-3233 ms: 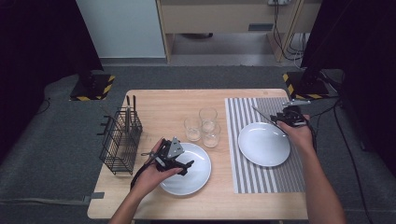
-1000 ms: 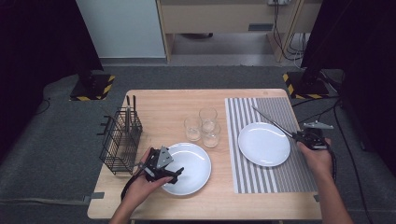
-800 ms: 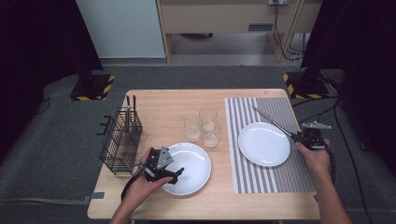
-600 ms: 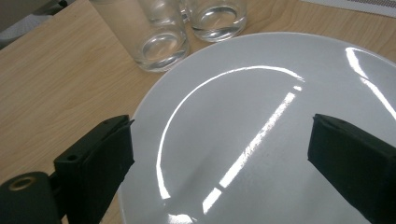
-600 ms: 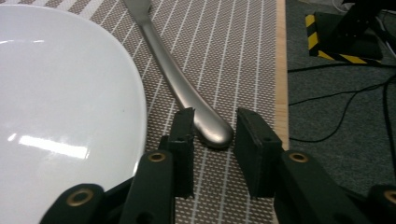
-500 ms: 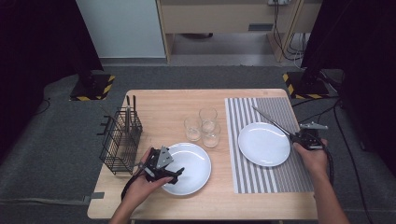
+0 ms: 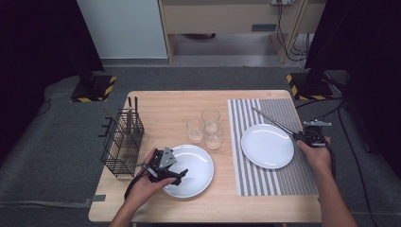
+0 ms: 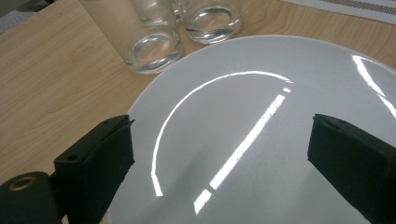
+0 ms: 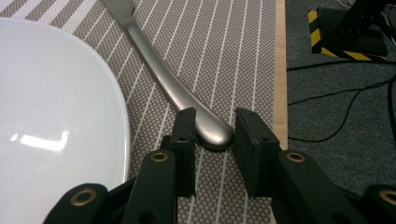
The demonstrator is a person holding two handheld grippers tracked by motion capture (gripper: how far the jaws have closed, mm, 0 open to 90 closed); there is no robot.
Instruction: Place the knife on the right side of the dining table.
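Two grippers: your left gripper (image 7: 177,174) sits at lower centre-left of the high view, your right gripper (image 7: 302,137) at centre right.
Left claw: its jaws stand wide apart over the near plate (image 8: 261,135), with nothing between the pads; whether they touch the plate you cannot tell.
Right claw: its jaws have just been opening a little; the knife (image 9: 187,100) handle end lies between them. The left pad looks to touch it and a small gap shows at the right pad, so it is not clamped.
Knife place: it lies on the striped mat (image 7: 283,182), running from centre right up toward the upper middle of the high view, just beside the far plate (image 7: 267,145).
Cut off: the knife blade leaves the top edge of the right gripper view; its tip is hard to make out in the high view.
Glasses: three glasses (image 7: 205,128) stand at centre; the left gripper view crops their tops.
Rack: the wire basket (image 7: 122,142) stands at centre left; its contents are too thin to name.
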